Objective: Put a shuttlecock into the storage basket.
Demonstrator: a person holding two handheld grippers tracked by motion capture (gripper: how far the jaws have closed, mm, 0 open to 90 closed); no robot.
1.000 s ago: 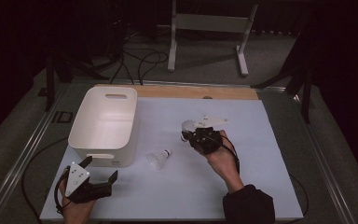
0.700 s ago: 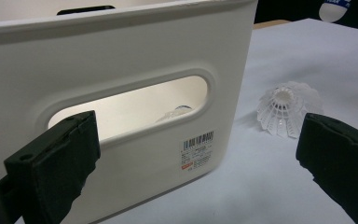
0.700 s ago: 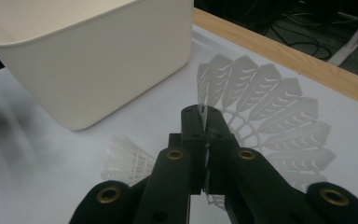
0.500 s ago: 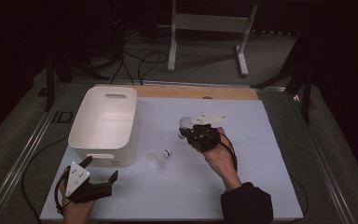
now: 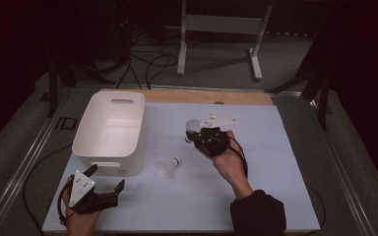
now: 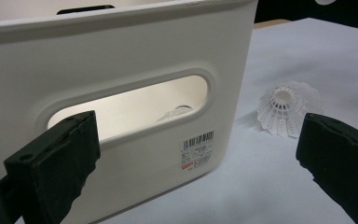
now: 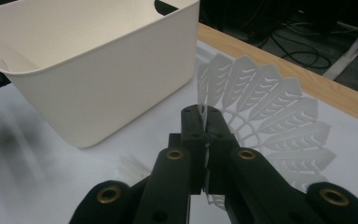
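1. Right of the white bin (image 5: 109,132), near the middle of the table (image 5: 275,196), the right gripper (image 5: 197,133) holds a white shuttlecock (image 7: 265,116); in the right gripper view its jaws are pressed together on the thin edge of the feathered skirt, which fans out to the right of them.

2. From the high view that shuttlecock (image 5: 193,127) sits at the far-left tip of the gripper, lifted off the table as far as I can judge, and well apart from the bin's right wall.

3. A second shuttlecock (image 5: 167,166) lies on its side on the table just right of the bin's near corner, between the two hands. The left gripper view shows it (image 6: 286,108) beside the bin's near wall (image 6: 121,70).

4. At the near-left corner of the table the left gripper (image 5: 106,182) rests with its jaws spread wide and nothing between them, pointing toward the bin's handle slot.

5. Through that slot something pale lies inside the bin; it may be another shuttlecock, but I cannot tell.

6. My reading of the step: one shuttlecock is gripped and in carriage toward the bin, not yet over it.

7. The next move calls for travel left until the jaws are above the bin's open top, then a release so the shuttlecock drops inside. The pinch is on a flimsy skirt edge, so a steady carry matters.
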